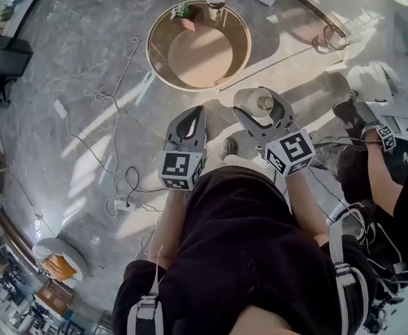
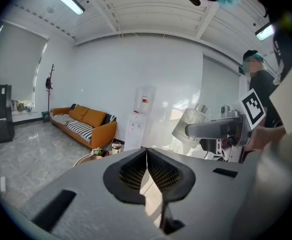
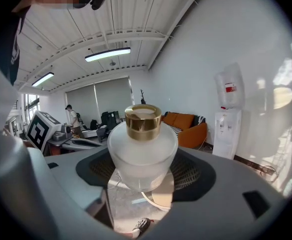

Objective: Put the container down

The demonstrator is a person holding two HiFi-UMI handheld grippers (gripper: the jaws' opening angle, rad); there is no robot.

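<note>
The container (image 3: 142, 151) is a squat frosted glass bottle with a gold cap (image 3: 143, 119). It sits upright between the jaws of my right gripper (image 3: 143, 176), which is shut on its body. In the head view the container (image 1: 258, 104) and right gripper (image 1: 261, 112) hang above the floor, near a round table (image 1: 240, 28). My left gripper (image 1: 192, 116) is beside it, to the left, shut with nothing in it. In the left gripper view its jaws (image 2: 146, 156) meet, and the right gripper (image 2: 220, 130) carries the container (image 2: 189, 122) off to the right.
The round wooden table bears a small potted plant (image 1: 184, 16) and a cup (image 1: 216, 4). Cables (image 1: 120, 187) trail over the grey marble floor. Another person (image 1: 374, 169) stands at the right. An orange sofa (image 2: 86, 121) and a water dispenser (image 2: 141, 116) line the far wall.
</note>
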